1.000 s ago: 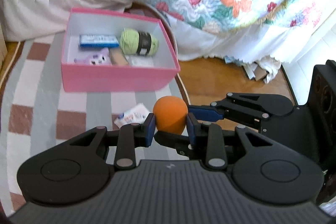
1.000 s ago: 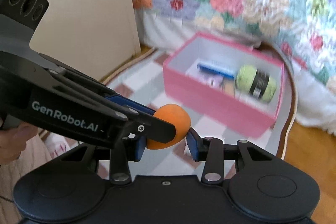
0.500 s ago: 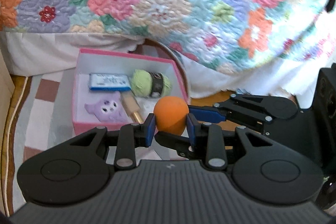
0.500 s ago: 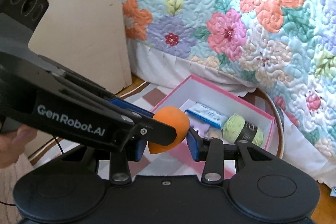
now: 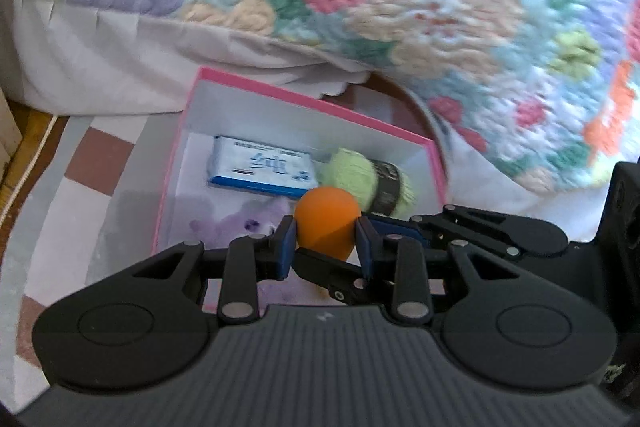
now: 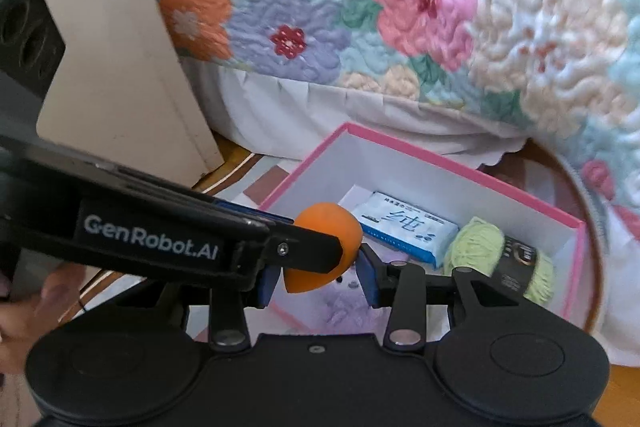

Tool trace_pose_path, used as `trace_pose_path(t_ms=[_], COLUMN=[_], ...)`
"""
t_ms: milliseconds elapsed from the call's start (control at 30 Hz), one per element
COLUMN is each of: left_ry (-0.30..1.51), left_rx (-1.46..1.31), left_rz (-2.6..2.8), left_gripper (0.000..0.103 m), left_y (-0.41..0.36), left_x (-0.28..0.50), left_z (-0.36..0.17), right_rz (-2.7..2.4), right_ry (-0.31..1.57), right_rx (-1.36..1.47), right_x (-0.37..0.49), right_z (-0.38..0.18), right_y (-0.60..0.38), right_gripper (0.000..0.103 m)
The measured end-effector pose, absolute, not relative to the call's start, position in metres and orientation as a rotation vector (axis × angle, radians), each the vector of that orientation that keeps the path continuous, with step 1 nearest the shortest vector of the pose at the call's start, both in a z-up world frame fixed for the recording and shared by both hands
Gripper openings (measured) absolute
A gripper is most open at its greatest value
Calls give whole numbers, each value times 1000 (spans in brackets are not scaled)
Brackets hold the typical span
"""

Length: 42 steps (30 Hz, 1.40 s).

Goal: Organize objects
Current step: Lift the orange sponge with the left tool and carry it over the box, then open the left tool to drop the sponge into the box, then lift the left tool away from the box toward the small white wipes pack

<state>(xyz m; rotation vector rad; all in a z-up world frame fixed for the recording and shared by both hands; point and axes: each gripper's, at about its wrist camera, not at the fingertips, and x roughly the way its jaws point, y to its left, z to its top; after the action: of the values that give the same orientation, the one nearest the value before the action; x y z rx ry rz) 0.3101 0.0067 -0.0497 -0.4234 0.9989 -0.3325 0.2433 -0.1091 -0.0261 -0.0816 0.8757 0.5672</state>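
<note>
Item: orange egg-shaped foam sponge [image 5: 326,223], pinched by both left gripper [image 5: 325,241] and right gripper [image 6: 316,277], above open pink cardboard box [image 6: 460,167]; lower over bare corner, clear of green yarn ball [image 6: 500,259], release one gripper first

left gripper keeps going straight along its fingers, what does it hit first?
Likely the inside of the pink box: the left gripper, shut on the orange ball, points down into it, toward the purple toy and the green yarn ball. Depth is unclear, so which item comes first is uncertain.
</note>
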Motion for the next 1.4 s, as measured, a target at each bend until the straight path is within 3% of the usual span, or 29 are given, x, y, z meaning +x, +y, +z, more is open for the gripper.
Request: trace_pose_path(t_ms=[233,367,467,600,700,833,900,1033,1233,1300,1400], left_ry=[1039,1033,994,1017,1011,1017,1063,1076,1091,1077,1091], left_rx=[-462,-450,-364,-367,-402,-329,-285,-241,-165,-167,-161], left_rz=[-276,-239,-213,-205,-232,-218,-204,-241,-244,-316,-348], left_gripper=[31,31,36,36,44,46,55,61,69,77,78], left_y=[11,8,0,4,17,25,28,40,49,51,53], left_x=[340,347,343,341,332,314,306,281,246,235,220], left_z=[-91,-104,-102,-99,-93,-82,-73,-43,1,12,21], right_rz=[566,558,551,515,474,461,469,522,563,591,616], right_ry=[943,967,957,941,936,936,927,936,860,842,820], right_rx=[-88,-63,-36,-38,-36,-30,-32,41,-13,-22,-32], right_x=[283,295,296,290,284,257,244,220,175,160,138], right_z=[-68,-83,-87,-87,-85,-71,-62,-36,16,31,49], right_y=[-97,-95,-97,-102,-111,-125,-129,-136,-133,-133,-134], right_gripper=[47,52,62,63,63,63,63,64,73,74,77])
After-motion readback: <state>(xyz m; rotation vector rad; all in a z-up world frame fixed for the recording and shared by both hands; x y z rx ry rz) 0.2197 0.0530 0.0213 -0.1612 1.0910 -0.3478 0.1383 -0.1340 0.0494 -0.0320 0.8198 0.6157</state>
